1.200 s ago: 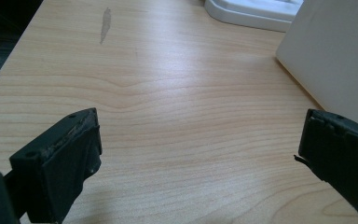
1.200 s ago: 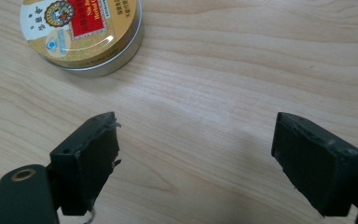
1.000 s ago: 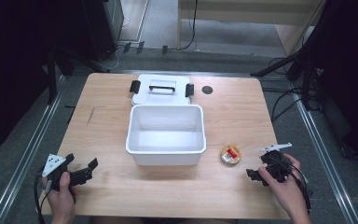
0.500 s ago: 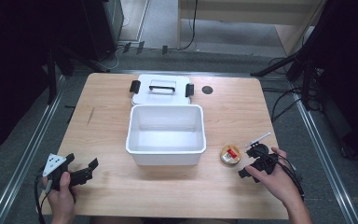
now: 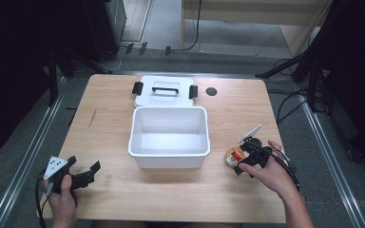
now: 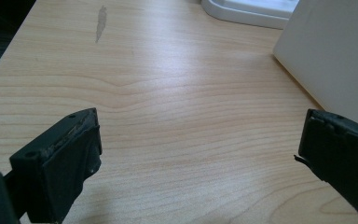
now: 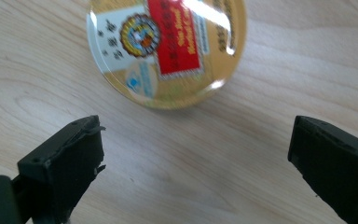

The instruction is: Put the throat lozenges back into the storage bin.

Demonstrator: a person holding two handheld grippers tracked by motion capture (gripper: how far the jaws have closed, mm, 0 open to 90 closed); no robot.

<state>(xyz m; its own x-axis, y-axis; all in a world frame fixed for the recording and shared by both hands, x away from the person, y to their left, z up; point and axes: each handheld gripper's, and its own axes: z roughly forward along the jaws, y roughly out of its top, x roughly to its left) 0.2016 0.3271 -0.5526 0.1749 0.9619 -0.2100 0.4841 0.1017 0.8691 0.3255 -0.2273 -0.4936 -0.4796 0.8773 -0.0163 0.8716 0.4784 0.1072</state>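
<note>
A small round tin with a gold, red and white label lies flat on the table just right of the white bin. In the right gripper view the tin lies just beyond the jaws. My right gripper is open and points down at the tin, with bare wood between its jaws. My left gripper rests near the front left corner, open and empty, pointing towards the bin's wall.
The bin's white lid with black clasps and a handle lies flat behind the bin. A dark round mark sits on the wood to the lid's right. A grey smudge marks the table's left side.
My right gripper has moved left and forward from the table's right edge until it stands over the tin. The left gripper has stayed put.
</note>
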